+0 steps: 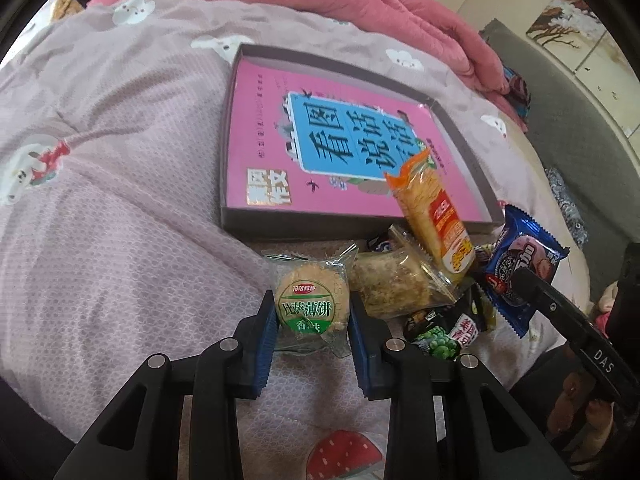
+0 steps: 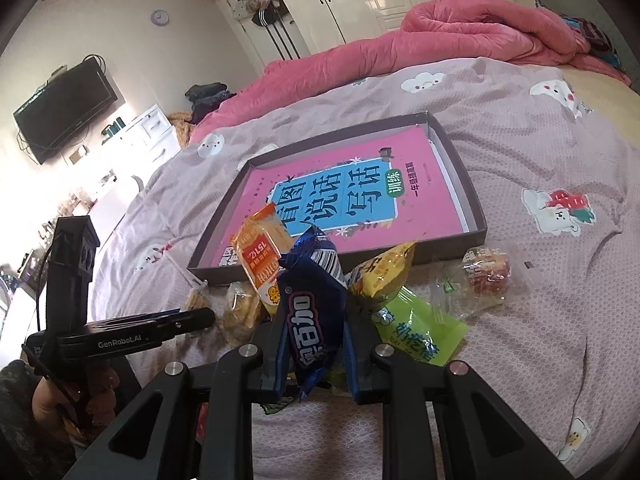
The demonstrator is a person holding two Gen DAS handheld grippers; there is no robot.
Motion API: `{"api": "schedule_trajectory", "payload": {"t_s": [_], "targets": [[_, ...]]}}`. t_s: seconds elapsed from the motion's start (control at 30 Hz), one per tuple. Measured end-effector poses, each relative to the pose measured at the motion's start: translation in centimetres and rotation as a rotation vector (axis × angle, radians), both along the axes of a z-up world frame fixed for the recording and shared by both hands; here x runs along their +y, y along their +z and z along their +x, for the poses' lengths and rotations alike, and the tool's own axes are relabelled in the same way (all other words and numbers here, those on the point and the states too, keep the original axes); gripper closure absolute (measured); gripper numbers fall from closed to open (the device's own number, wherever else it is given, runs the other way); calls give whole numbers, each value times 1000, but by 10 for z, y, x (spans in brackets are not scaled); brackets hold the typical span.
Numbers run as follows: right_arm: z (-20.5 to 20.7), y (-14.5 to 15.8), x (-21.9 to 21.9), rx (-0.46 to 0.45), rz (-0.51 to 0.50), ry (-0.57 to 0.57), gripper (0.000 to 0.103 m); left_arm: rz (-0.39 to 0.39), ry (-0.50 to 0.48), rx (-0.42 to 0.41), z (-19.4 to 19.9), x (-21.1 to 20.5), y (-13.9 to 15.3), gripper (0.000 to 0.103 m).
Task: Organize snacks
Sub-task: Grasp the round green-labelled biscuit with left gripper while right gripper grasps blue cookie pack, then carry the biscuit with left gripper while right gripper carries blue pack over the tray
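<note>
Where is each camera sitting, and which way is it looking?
Left wrist view: sits on the left gripper, looking along its jaws at the round biscuit pack they squeeze; the right gripper's arm shows at right.
Right wrist view: sits on the right gripper, looking along its jaws at the blue cookie pack they squeeze; the left gripper and a hand show at left.
Both show the tray with the pink book.

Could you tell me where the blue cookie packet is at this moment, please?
In the right wrist view the blue cookie packet stands between the right gripper's jaws, in front of the box, beside the yellow packet.
</note>
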State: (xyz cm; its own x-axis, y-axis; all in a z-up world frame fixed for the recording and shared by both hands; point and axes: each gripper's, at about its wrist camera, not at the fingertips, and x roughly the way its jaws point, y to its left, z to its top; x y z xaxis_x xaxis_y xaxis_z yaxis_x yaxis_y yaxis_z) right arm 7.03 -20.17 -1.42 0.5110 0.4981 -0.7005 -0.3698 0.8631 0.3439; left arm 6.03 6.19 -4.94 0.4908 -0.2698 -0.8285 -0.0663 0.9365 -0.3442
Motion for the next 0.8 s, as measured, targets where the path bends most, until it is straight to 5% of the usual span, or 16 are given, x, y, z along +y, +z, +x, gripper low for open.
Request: {"api": "schedule_trajectory", "payload": {"t_s": [0.4, 0.8], "targets": [[-4, 32, -5, -126, 31, 2, 80, 12, 29, -84, -9, 12, 27, 69], [31, 45, -25, -146, 51, -64, 80, 40, 65, -138, 12, 17, 39, 69]]}}
